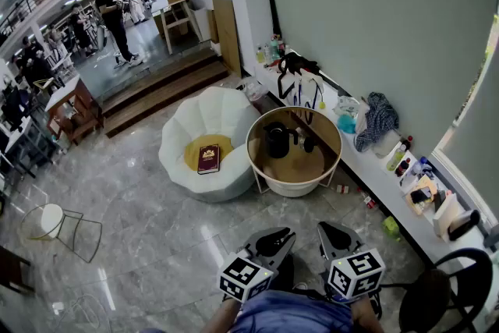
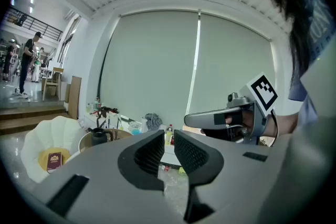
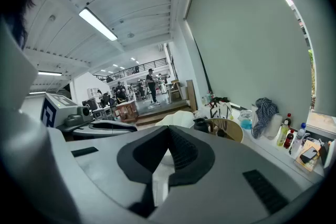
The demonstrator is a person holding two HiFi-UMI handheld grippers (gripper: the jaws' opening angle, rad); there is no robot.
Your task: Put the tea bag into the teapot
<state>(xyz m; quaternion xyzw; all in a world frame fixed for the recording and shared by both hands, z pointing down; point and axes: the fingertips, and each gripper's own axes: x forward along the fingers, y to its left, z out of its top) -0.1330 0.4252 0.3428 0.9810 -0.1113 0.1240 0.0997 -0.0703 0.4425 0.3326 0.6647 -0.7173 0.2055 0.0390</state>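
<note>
Stage: approach, with no grasp yet begun. The teapot [image 1: 276, 140], black and upright, stands on the round counter [image 1: 295, 168], well apart from both grippers across the marble floor [image 1: 156, 230], with a white petal chair [image 1: 210, 121] just beside the counter. The tea bag is too small to pick out from here and presumably lies on the counter near the teapot. On the left gripper [image 1: 269, 239] the jaws are a narrow gap apart, with nothing between. On the right gripper [image 1: 337, 235] the jaws are closed together and empty. Next move, as judged: step up to the counter, locate the tea bag, and part one gripper's jaws around it.
</note>
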